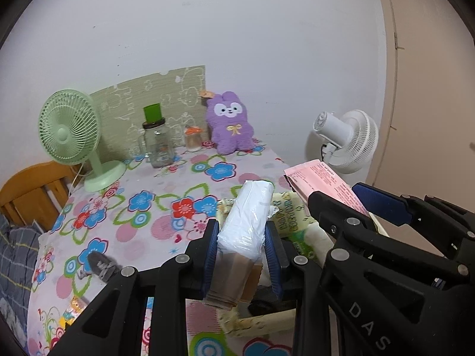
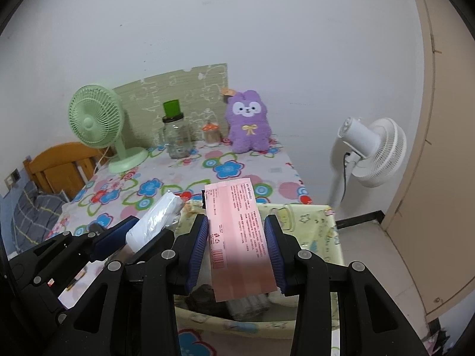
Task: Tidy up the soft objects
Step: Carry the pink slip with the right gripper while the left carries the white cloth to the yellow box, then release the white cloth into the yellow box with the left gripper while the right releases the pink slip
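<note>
Landmark: a pale yellow fabric storage bin [image 2: 320, 222] with cartoon print is set at the near edge of the flower-patterned tablecloth [image 1: 178, 184].
Left gripper [image 1: 242, 255]: its blue pads are closed on a white plastic-wrapped soft roll [image 1: 249, 216], which is held above the bin's left side.
Right gripper [image 2: 237, 252]: its jaws are clamped on a flat pink printed packet [image 2: 240, 237], held over the bin's opening.
Beyond the bin: a purple plush bunny [image 1: 230, 124] is propped against the wall.

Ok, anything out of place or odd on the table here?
One thing: a grey sock lies crumpled on the floral tablecloth, apart from the yellow fabric bin. Nothing looks spilled or damaged.
</note>
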A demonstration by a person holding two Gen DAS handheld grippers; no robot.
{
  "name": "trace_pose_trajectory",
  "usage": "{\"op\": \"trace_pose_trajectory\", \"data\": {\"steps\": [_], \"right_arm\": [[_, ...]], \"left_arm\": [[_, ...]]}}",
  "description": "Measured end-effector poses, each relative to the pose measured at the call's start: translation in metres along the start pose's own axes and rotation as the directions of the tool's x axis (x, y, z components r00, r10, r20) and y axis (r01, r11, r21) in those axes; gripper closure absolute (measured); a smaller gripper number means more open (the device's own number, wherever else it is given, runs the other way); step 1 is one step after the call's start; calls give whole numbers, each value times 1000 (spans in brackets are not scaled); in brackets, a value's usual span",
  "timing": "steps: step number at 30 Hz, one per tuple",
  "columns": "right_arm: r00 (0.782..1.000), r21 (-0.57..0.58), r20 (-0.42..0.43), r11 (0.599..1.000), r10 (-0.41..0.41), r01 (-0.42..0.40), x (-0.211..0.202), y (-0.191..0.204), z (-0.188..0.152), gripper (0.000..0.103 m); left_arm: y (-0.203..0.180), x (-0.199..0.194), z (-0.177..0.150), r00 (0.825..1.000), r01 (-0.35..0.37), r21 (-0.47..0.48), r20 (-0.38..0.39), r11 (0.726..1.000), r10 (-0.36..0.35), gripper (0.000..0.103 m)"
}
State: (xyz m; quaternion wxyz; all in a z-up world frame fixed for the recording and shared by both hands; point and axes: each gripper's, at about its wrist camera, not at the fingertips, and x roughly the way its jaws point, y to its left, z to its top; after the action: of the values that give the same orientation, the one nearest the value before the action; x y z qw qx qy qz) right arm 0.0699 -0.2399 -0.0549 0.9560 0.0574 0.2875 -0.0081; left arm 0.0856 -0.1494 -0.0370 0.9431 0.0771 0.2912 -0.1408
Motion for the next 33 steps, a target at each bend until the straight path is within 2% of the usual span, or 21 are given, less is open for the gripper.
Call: {"op": "trace_pose_trajectory", "data": {"steps": [15,18,22,33], "right_arm": [[998,46,-25,997,-58,59,13,-40,-6,60],[997,61,-41,996,-66,69,18,-46,-9,60],[996,69,-57,995,-65,69,25,-49,-11,60],[996,84,-86,995,-36,43,40,-48,-13,60]], "left_arm": [[-33,27,2,998,48,53,-36,997,-46,70],[-37,32,1,998,47,49,-54,998,-44,62],[-39,38,-1,997,38,53,-70,998,-34,33],[-32,50,-2,994,30,49,-108,998,-24,19]]}}
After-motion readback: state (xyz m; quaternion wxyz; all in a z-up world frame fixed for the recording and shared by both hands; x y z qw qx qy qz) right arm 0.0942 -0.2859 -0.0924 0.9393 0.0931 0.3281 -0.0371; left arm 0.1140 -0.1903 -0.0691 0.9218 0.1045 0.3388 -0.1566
